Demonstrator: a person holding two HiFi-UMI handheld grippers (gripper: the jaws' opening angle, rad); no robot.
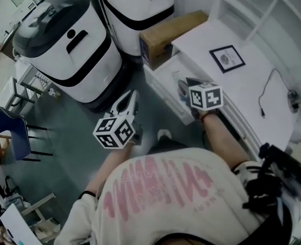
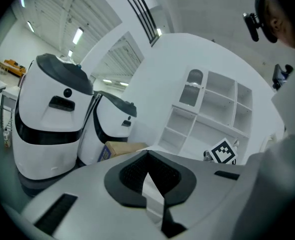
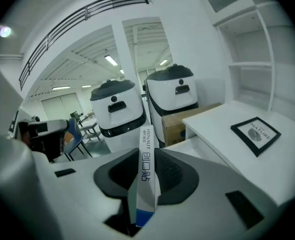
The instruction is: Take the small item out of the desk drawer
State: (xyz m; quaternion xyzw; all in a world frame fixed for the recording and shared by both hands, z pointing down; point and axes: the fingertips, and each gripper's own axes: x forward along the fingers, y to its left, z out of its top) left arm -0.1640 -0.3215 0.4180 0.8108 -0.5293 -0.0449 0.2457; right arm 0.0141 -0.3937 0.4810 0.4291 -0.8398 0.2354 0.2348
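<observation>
My right gripper (image 1: 191, 83) hovers over the open white desk drawer (image 1: 159, 87), below the marker cube. In the right gripper view my right gripper (image 3: 146, 156) is shut on a small, narrow white box (image 3: 145, 176) with a blue end, which stands upright between the pads and is lifted free. My left gripper (image 1: 131, 96) hangs over the floor to the left of the drawer, apart from it. The left gripper view shows my left gripper (image 2: 147, 155) shut, its tips touching and nothing between them.
The white desk (image 1: 217, 34) carries a black-framed picture (image 1: 227, 58) and a thin cable (image 1: 268, 91). A cardboard box (image 1: 171, 34) sits on the floor at the drawer's far end. Two big white robots (image 1: 64, 45) (image 1: 135, 9) stand behind. A blue chair (image 1: 10, 131) stands at the left.
</observation>
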